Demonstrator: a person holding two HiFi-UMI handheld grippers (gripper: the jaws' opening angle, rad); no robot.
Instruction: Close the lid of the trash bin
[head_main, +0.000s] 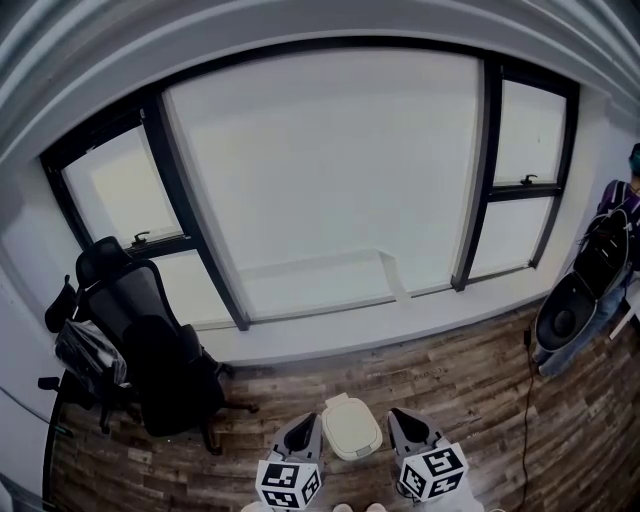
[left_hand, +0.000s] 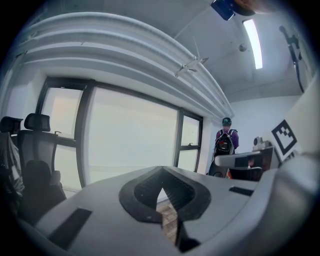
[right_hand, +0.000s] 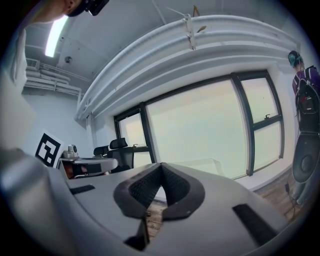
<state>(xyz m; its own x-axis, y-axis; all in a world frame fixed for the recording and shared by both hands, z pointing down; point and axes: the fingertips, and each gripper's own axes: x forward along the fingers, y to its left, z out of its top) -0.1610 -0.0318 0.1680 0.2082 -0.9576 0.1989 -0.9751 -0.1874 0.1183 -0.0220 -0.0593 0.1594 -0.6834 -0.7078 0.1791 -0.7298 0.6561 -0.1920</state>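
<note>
Trash bin: sitting on the wood floor between both claws, lid position unclear from above. Left claw and right claw: tips meeting, gripping nothing. Risk: an off-centre push likely sliding or tipping the bin

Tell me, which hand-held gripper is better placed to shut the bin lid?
Left, though barely. The left hand-held gripper and right hand-held gripper both flank the trash bin, jaws shut; the left tip looks slightly nearer.
</note>
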